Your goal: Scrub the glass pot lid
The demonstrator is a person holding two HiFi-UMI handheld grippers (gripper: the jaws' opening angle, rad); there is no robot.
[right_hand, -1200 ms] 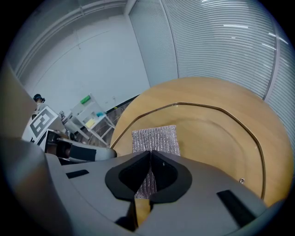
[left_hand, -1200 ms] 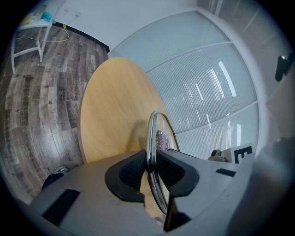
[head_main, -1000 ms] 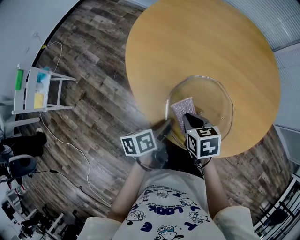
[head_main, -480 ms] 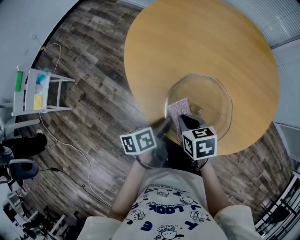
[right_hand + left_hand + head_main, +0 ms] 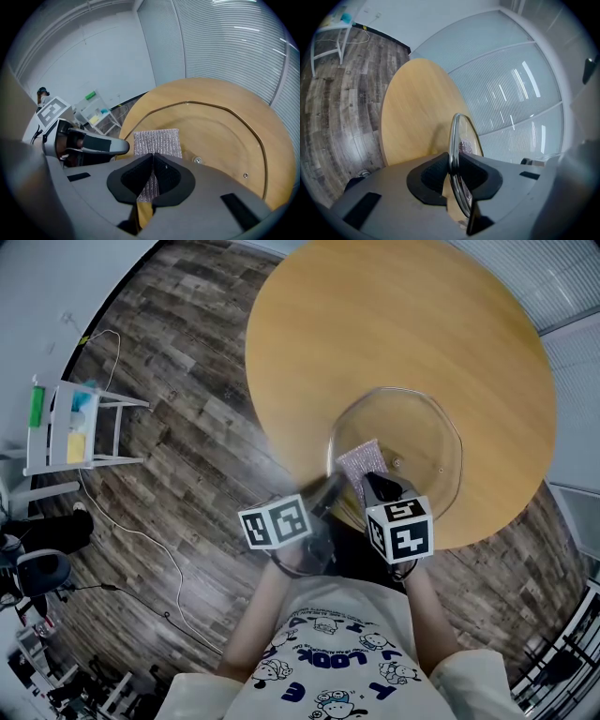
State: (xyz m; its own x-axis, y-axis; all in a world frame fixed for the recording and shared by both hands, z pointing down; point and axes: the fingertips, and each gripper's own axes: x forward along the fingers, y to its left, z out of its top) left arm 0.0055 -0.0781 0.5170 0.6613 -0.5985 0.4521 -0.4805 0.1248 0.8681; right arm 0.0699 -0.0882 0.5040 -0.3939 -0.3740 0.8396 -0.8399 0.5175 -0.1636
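Lid [image 5: 427,437] lies at the table's [image 5: 375,324] 6 o'clock edge, its 8 o'clock rim pinched in the left gripper [image 5: 330,493]. The right gripper [image 5: 375,484], clamped on the pad [image 5: 361,457], has nudged it slightly toward 9 o'clock, so scrubbing looks under way. One lid, one pad, two grippers.

One word I can read: LOOK, in blue, upside down for me, on the white shirt [image 5: 328,662], well behind the jaws of the left gripper [image 5: 330,493] and the right gripper [image 5: 372,482]. Their marker cubes [image 5: 276,522] carry only black-and-white square patterns.
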